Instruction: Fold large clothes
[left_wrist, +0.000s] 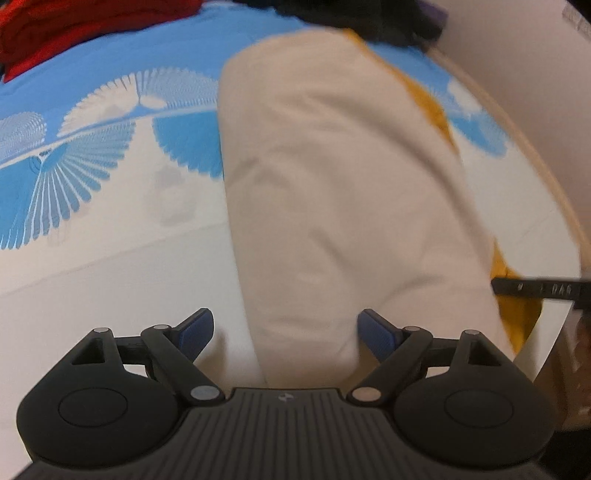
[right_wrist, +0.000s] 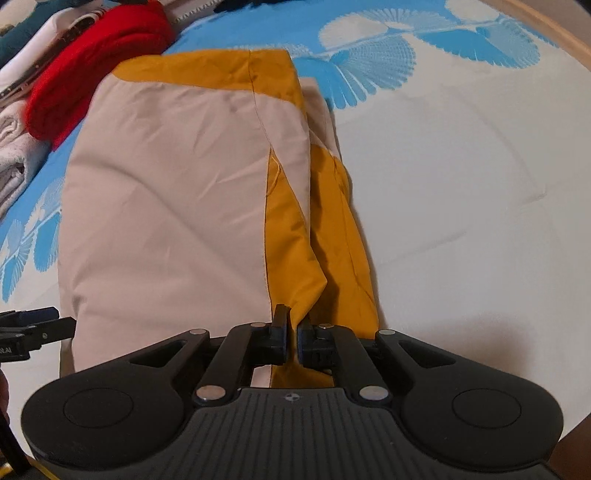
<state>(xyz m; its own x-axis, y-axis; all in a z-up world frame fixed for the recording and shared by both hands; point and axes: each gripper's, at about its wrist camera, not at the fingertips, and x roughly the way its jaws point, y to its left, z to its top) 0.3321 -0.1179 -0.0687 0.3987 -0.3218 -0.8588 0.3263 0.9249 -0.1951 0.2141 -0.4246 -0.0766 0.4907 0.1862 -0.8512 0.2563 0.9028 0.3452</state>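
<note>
The left gripper (left_wrist: 285, 331) gapes over the jacket (right_wrist: 166, 192). The right gripper (right_wrist: 292, 338) pinches its near hem; bare bed (right_wrist: 461, 184) lies rightward.

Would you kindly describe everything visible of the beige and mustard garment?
The beige and mustard garment looks like thin, smooth woven fabric, folded into a long strip on the blue-and-white bedspread. Mustard panels show at its far end and along one side. The right tool pinches its near mustard edge; the open left tool straddles its near end.

One jacket (right_wrist: 166, 192), two grippers (right_wrist: 291, 334) (left_wrist: 286, 332)
</note>
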